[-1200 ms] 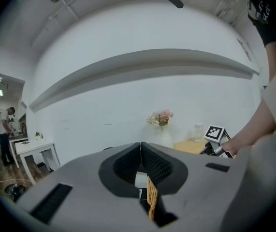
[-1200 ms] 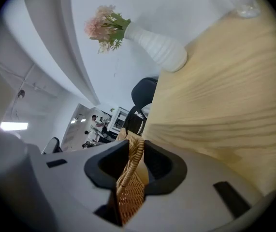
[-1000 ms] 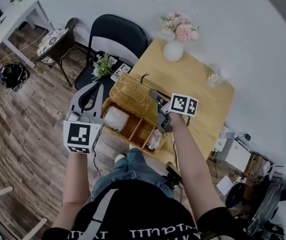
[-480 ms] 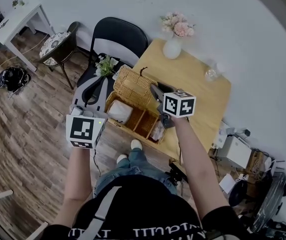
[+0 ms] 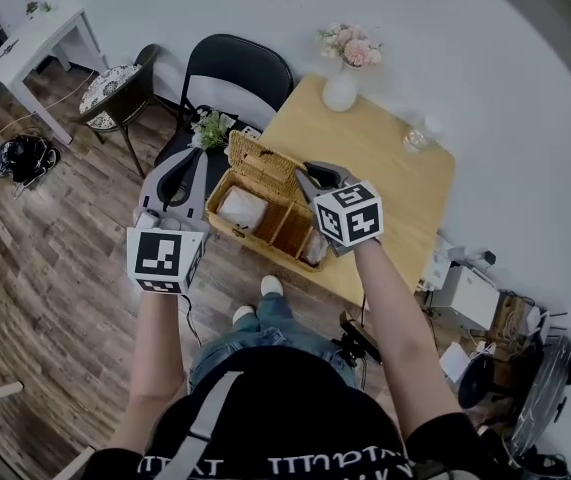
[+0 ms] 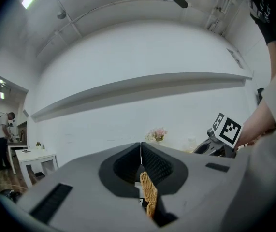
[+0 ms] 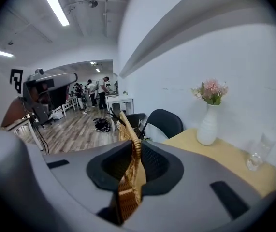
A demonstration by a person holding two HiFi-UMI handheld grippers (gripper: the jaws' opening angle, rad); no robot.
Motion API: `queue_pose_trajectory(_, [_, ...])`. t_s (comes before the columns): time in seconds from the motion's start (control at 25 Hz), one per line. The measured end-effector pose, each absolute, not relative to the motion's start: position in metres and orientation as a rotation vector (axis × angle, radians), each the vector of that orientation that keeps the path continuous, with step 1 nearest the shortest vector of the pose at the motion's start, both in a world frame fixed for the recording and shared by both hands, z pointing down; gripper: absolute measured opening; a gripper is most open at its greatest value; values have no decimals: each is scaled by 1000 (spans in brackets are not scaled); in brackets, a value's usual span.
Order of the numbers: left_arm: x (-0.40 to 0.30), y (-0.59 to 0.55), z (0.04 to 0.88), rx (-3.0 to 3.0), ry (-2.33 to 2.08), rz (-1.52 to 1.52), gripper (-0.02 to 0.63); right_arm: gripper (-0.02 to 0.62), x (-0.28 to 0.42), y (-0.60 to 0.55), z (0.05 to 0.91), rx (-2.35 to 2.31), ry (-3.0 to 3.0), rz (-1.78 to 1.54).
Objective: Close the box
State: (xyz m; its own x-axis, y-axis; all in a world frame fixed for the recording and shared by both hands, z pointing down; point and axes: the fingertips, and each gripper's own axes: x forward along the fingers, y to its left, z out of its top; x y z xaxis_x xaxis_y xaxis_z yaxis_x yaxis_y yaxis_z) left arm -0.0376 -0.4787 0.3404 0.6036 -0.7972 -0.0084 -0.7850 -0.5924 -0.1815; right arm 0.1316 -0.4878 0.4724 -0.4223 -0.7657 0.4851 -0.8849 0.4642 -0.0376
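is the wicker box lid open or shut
Open: the lid stands tilted up at the far side, and the box shows its inside.

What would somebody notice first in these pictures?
A wicker box sits on the wooden table, its wicker lid tipped up. The left tool pinches the lid, and the right tool is closing its jaws on it too. A white vase of pink flowers stands at the table's far end.

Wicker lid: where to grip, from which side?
Pinch the wicker lid at its upper right corner, coming in from its right end, fingers either side of the thin panel. It stands tilted up off the wicker box, so that edge is free. The right gripper is closing there, lid between its fingers.
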Motion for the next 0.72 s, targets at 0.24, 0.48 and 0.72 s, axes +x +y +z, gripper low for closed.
queue_pose_trajectory(0.24, [-49,-462,337,-2654,1322,-78,14,74,107,-461,470,1244,-2356,423])
queue_pose_trajectory(0.48, [-61,-452,338,-2651,1332,-63,14,90,81,-433,481,1106,-2335,355])
queue_pose_trajectory(0.72, [-68,-444,348,-2674,1337,-74,14,107,61,-410,499,1009,-2325,404])
